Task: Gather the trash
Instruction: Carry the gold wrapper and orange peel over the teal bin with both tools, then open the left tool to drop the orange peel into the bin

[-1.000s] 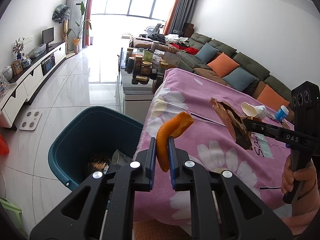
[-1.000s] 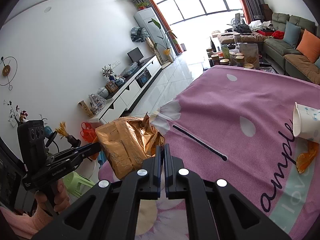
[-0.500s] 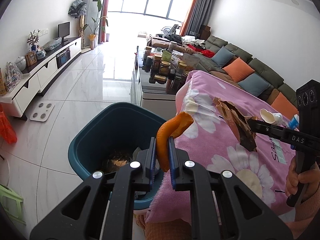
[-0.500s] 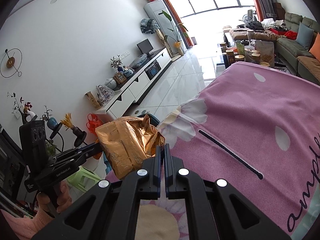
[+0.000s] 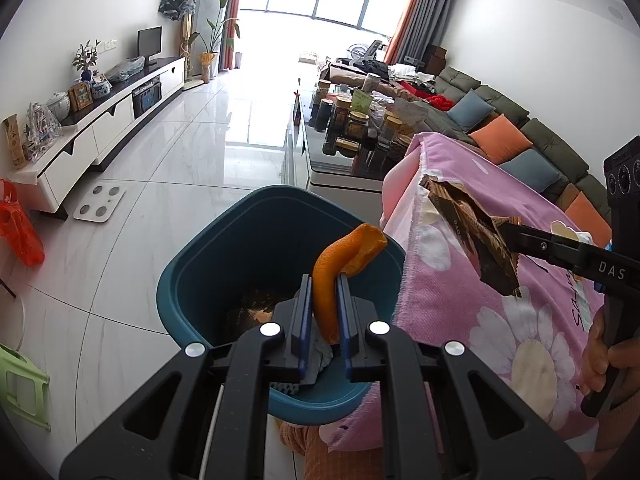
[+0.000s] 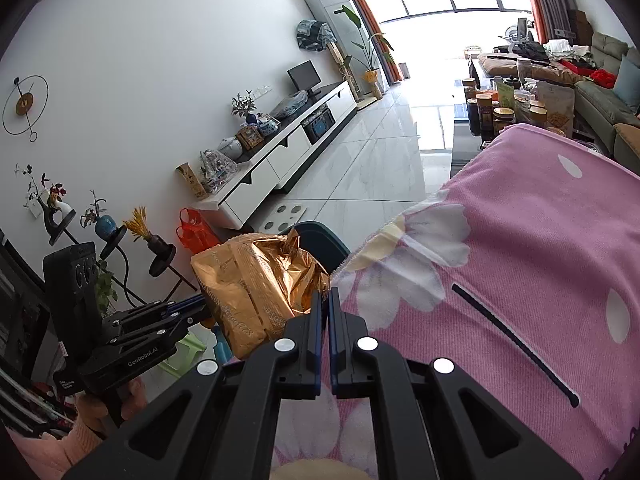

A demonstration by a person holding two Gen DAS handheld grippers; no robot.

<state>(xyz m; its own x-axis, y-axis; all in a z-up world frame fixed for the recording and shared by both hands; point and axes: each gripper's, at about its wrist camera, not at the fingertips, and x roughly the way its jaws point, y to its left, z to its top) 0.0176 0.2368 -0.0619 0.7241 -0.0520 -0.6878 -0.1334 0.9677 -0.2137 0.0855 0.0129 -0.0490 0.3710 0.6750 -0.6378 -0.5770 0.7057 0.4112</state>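
I have two pieces of trash in the air at once. My left tongs (image 5: 323, 312) are clamped on an orange peel (image 5: 340, 272), which curls up and out from between the pads and hangs over the open mouth of the blue bin (image 5: 192, 280) on the floor. The peel looks light, rubbery and a bit slick, so I judge the grip across its thick lower end is the right one — a pinch at the thin tip would likely let it fold and slide.

My right tongs (image 6: 324, 320) are shut almost flat on the crumpled edge of a gold foil snack bag (image 6: 248, 292). From the left camera the bag hangs above the edge of the tabletop with its pink flowered cloth (image 5: 460, 300), short of the bin. It should weigh next to nothing and crackle and give under any pressure, so a bunched seam holds better than the smooth slippery face.

The bin already has wrappers and paper at the bottom. A paper cup (image 5: 564, 230) lies on the cloth behind the right tongs — still to collect, I'd say.
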